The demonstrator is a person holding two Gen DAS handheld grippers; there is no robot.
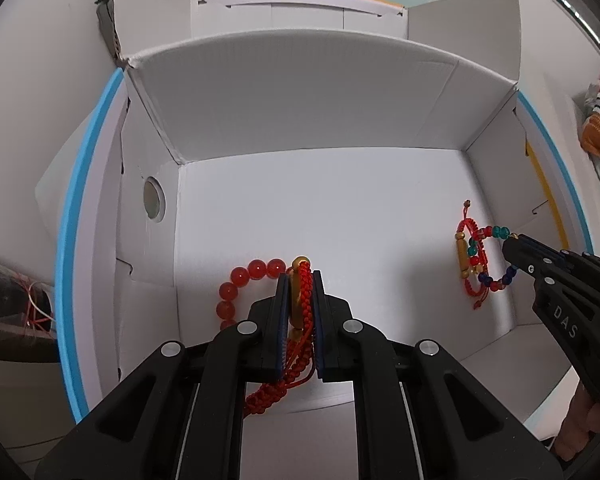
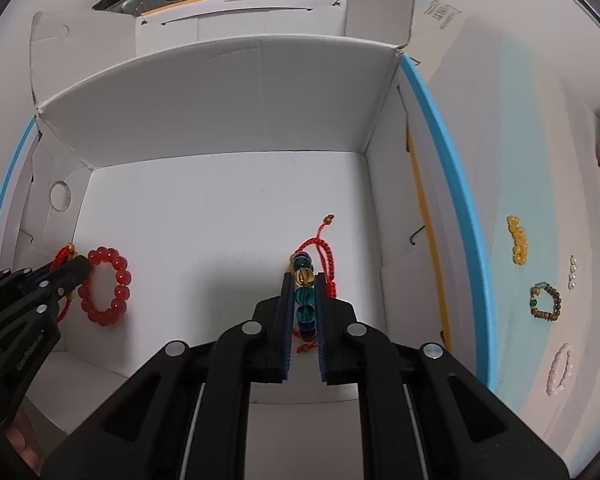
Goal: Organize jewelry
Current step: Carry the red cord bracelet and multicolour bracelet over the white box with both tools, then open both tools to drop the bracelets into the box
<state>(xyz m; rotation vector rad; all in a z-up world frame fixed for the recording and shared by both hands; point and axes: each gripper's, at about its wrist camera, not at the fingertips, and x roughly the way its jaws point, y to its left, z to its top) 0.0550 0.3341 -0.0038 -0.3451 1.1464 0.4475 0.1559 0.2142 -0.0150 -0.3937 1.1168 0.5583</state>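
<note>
An open white cardboard box (image 1: 300,120) holds the jewelry. Low inside it, my left gripper (image 1: 300,276) is shut on a red braided cord bracelet with a gold bead (image 1: 306,300). A red bead bracelet (image 1: 240,280) lies on the floor just left of its fingers. My right gripper (image 2: 304,276) is shut on a bracelet of teal, amber and blue beads (image 2: 303,296). A second red cord bracelet with a gold tube (image 1: 464,256) lies against that bracelet. Each view shows the other gripper at its side: the right gripper (image 1: 510,245) and the left gripper (image 2: 80,268).
Outside the box's right wall (image 2: 384,160), on a pale surface, lie a yellow bead bracelet (image 2: 518,246), a small white bead piece (image 2: 573,272), a brown wooden bead bracelet (image 2: 546,304) and a pink one (image 2: 560,368). The box flaps stand up behind.
</note>
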